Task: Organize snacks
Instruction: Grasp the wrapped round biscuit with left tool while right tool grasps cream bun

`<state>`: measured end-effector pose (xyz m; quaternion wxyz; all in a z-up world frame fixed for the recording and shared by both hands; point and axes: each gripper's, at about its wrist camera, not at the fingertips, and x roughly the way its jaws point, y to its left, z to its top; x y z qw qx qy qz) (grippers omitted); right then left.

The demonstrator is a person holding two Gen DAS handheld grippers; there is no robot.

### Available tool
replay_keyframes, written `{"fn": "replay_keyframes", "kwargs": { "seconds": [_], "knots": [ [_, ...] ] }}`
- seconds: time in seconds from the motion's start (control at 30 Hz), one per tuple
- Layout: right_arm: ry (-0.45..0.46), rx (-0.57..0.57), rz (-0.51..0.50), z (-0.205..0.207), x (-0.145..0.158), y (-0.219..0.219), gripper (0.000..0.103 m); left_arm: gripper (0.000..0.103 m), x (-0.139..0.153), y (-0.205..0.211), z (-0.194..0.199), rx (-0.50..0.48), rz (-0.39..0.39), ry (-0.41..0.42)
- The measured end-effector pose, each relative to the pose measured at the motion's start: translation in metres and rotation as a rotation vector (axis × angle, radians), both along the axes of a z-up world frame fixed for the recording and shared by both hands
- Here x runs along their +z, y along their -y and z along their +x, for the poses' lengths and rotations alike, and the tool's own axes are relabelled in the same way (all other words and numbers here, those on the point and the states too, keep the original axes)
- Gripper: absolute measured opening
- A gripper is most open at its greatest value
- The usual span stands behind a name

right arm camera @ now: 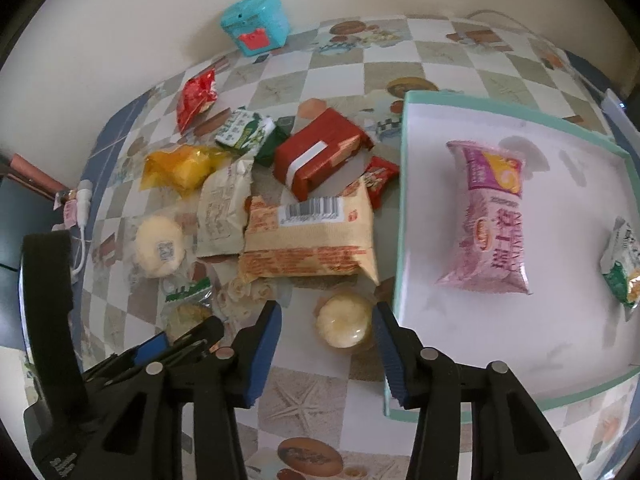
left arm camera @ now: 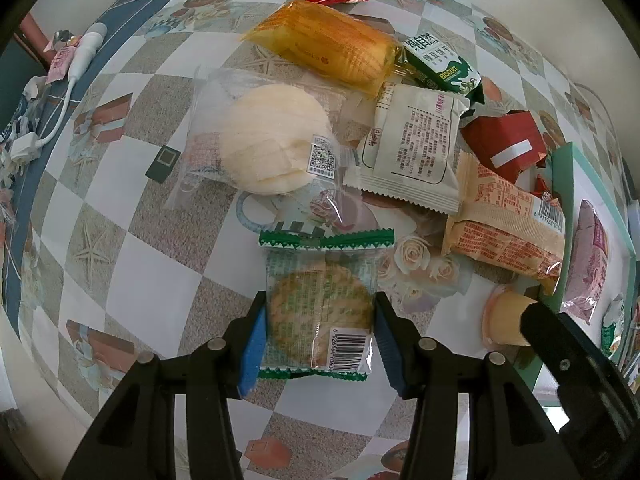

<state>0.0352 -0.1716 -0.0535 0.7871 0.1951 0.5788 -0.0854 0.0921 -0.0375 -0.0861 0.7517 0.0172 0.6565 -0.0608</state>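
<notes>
A glossy clear plastic wrapper with green crimped edges (left arm camera: 320, 300) encases a rough-surfaced biscuit. Nearby, a transparent film pack (left arm camera: 264, 136) shows a pale, smooth round cake, and an orange cellophane pack (left arm camera: 324, 46) gleams. The table's patterned covering (left arm camera: 120, 248) looks smooth and slightly shiny. Matt black plastic arms carry ribbed blue pads (left arm camera: 254, 344). The tray's white floor (right arm camera: 500, 328) appears matt.

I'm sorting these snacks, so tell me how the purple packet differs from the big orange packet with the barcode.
The purple packet already lies inside the teal-rimmed tray; the orange packet lies on the table beside that tray, among the loose snacks. The purple packet lies lengthwise away from the camera, while the orange packet lies crosswise. The orange packet shows its barcode side, and the purple packet shows its branded front. Both are sealed, pillow-shaped wrappers that neither gripper touches.
</notes>
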Motion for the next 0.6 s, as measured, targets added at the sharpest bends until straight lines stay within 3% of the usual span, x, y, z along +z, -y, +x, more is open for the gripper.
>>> {"fn": "replay_keyframes", "kwargs": {
  "seconds": [0.1,0.37,0.6],
  "knots": [
    [-0.020,-0.001,-0.014,0.001,-0.006,0.000,0.050,0.052,-0.002,-0.001,0.003,0.001,-0.002,-0.001],
    [-0.036,0.025,-0.028,0.004,-0.019,-0.003,0.035,0.052,-0.008,-0.004,0.004,-0.005,0.002,0.002],
    [-0.042,0.075,-0.094,0.006,-0.022,-0.015,0.035,0.052,-0.008,-0.001,0.004,-0.020,0.031,0.016]
  ]
}}
